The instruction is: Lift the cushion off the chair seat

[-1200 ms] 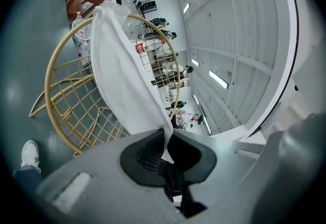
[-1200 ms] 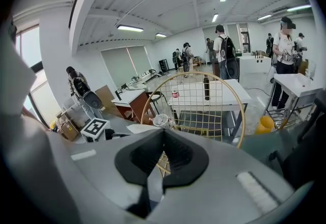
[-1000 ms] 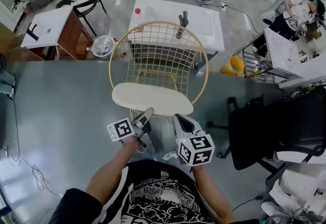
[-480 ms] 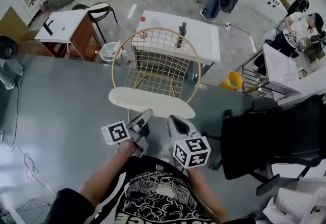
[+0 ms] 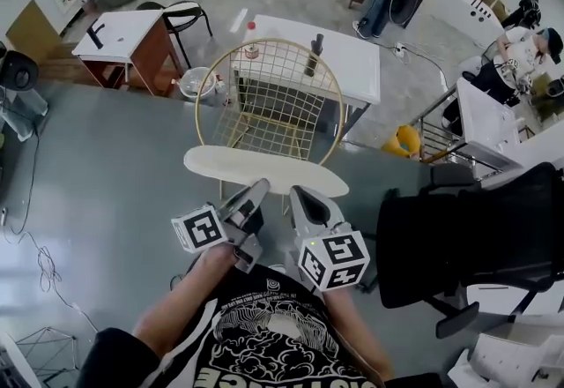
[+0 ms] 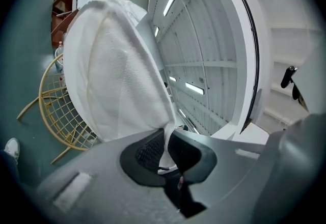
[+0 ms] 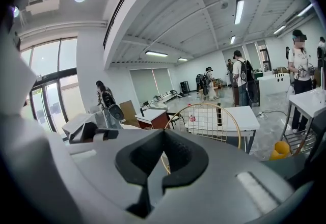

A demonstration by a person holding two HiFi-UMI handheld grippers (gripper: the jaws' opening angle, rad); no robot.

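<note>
A flat white oval cushion [image 5: 264,172] hangs level in front of the gold wire chair [image 5: 269,95], over its seat frame. My left gripper [image 5: 257,190] is shut on the cushion's near edge. In the left gripper view the cushion [image 6: 114,65] rises from the left gripper [image 6: 165,147], its thin edge pinched between the black pads, and the chair [image 6: 56,111] lies behind it. My right gripper [image 5: 298,194] sits just right of the left one at the cushion's near edge. In its own view the right gripper [image 7: 162,159] is shut with nothing seen between the pads, facing the chair [image 7: 216,121].
A black office chair [image 5: 458,236] stands close on the right. Behind the wire chair is a white table [image 5: 352,47]; a small brown-and-white table [image 5: 123,38] is at the back left. People stand at the far side. A cable [image 5: 44,272] lies on the floor, left.
The head view has tilted up a little, showing more of the room. The cushion stays gripped by the left gripper; both grippers keep about the same place.
</note>
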